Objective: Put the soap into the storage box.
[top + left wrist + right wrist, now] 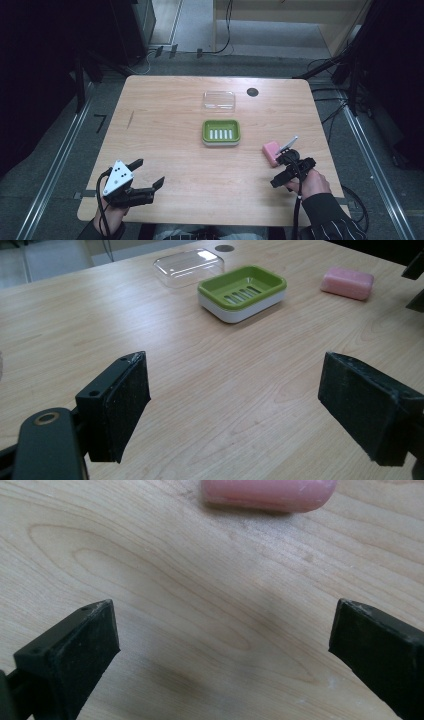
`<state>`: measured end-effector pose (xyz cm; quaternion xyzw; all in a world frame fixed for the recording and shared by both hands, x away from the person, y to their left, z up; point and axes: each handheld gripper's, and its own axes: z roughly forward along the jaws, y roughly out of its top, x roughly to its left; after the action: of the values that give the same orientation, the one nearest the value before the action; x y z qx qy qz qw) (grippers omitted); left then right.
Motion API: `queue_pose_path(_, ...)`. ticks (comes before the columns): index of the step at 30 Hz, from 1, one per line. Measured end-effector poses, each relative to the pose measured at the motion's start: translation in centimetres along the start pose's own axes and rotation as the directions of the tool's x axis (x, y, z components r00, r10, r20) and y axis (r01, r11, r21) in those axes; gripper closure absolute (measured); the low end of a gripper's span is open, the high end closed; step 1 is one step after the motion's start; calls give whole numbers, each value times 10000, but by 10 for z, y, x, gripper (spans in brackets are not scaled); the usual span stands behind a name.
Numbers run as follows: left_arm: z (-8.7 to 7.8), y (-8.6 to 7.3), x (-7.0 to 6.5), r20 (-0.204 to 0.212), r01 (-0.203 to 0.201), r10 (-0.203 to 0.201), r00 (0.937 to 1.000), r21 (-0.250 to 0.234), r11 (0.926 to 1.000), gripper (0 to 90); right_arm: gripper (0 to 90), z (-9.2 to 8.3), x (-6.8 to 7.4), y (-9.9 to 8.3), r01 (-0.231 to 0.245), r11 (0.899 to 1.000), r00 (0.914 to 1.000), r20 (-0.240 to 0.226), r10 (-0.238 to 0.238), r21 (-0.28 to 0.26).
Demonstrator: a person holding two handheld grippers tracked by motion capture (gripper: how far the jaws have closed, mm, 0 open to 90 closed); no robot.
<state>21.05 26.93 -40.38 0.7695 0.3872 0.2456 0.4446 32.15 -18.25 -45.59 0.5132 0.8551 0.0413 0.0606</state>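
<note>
A pink bar of soap [271, 151] lies on the wooden table [165, 140], right of the middle. In the right gripper view, my right gripper [225, 645] hangs open just short of the soap [270, 492], jaws wide apart over bare wood with nothing between them. From above, that right gripper [281, 169] sits right behind the soap on the near side. An empty green soap dish [221, 132] stands at the table's centre, with its clear lid [219, 100] lying separately beyond it. My left gripper [147, 173] rests open near the front left edge, empty, facing the dish [242, 287] and the soap [347, 282].
A small black round grommet [252, 92] sits in the tabletop near the far edge, right of the lid [187, 266]. Cables trail from both grippers over the front edge. Dark equipment and rails flank the table on both sides.
</note>
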Motion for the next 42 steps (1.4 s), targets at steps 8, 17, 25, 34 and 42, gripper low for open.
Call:
queue_pose_path(8, 2, 0, 0, 36, 4, -4, 10000, 44, 10000, 140, 0, 1, -5, 6, 25, 10000, 9999, -108, -24, 93)
queue_pose_path(17, 1, 0, 0, 34, -1, 0, 10000, 82, 10000, 140, 0, 0, -11, 19, -104, 9999, 9993, -349, 100, -112)
queue_pose_path(25, 1, 0, -1, 47, 2, -2, 10000, 85, 10000, 140, 0, 0, -15, 30, -53, 9999, 9986, -520, 48, -96)
queue_pose_path(34, 1, 0, -1, 66, 28, -29, 10000, 80, 10000, 140, 0, 2, -19, 48, -40, 10000, 9979, -647, 42, 37)
queue_pose_path(42, 1, 0, 0, 84, 11, -12, 10000, 106, 9999, 140, 0, 5, -21, 61, -50, 9998, 9975, -700, 62, 170)
